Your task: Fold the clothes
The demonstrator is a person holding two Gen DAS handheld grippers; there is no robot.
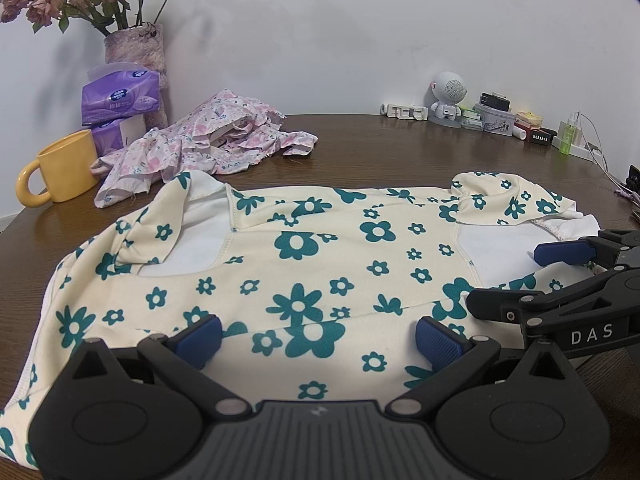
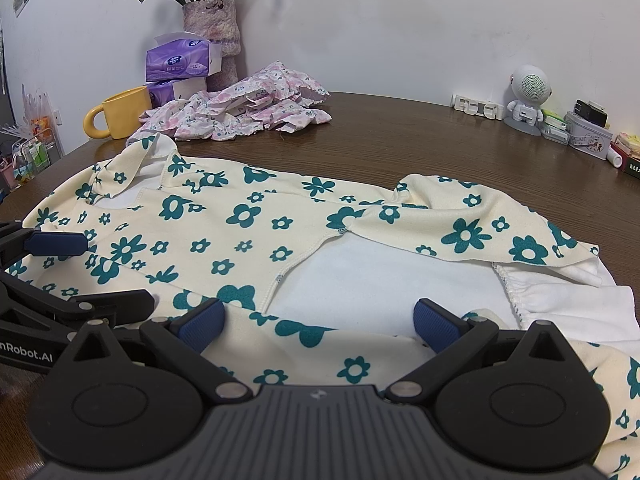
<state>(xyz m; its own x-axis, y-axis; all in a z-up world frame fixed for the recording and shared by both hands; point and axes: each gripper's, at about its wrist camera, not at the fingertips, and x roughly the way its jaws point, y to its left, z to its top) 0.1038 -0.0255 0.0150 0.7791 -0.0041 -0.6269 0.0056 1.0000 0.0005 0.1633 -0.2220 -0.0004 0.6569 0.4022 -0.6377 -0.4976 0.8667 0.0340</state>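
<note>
Hovering over flowered shirt (image 1: 304, 264) spread on table (image 1: 380, 148): left gripper (image 1: 318, 334) and right gripper (image 2: 318, 322) both wide open, empty. Pink garment (image 1: 200, 140) crumpled behind.

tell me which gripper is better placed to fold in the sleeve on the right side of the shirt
Right, most likely. The right gripper is open directly over the right sleeve and its white underside, while the left gripper hovers open over the middle of the shirt, farther from that sleeve.

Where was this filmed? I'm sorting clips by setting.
Likely a home room: a wooden table against a wall, holding a yellow mug, tissue packs and a vase of flowers.
</note>
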